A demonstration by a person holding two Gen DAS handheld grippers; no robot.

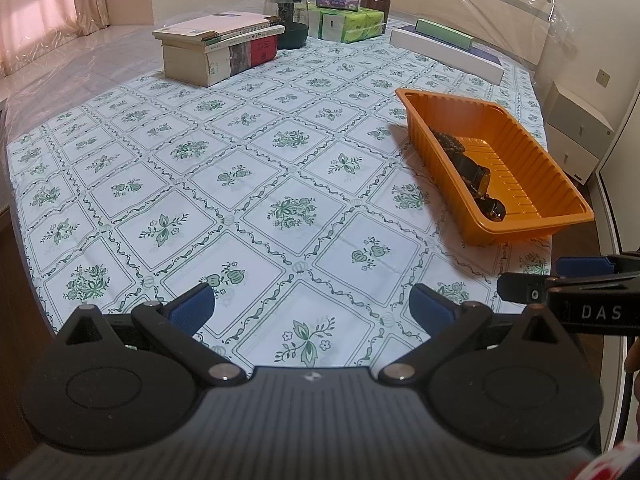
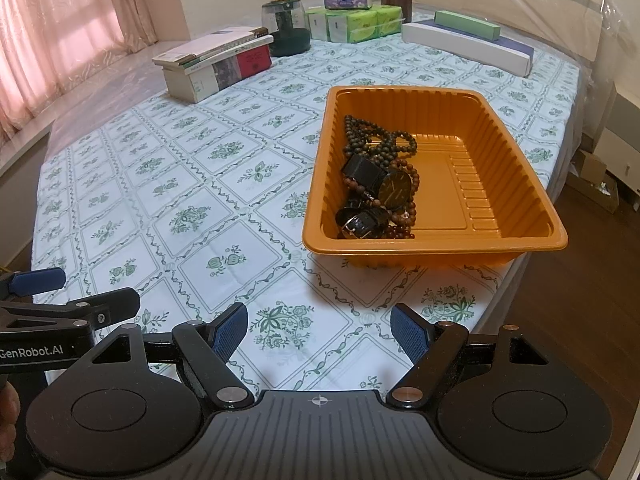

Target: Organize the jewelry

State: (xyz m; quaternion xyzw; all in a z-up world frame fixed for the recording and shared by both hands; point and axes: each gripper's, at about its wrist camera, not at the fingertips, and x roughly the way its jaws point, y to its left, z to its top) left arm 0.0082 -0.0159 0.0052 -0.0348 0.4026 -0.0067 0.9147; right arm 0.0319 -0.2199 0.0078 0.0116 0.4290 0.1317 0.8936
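While both my grippers hang above the bed with jaws wide and empty, left gripper (image 1: 312, 306) and right gripper (image 2: 318, 330), the jewelry sits piled in the orange tray (image 2: 516, 152): bead strands (image 2: 384, 140), black watch (image 2: 394, 189). Beads look limp, tangle-prone, light. I'd pinch the watch by its stiffer strap (image 2: 360, 222).
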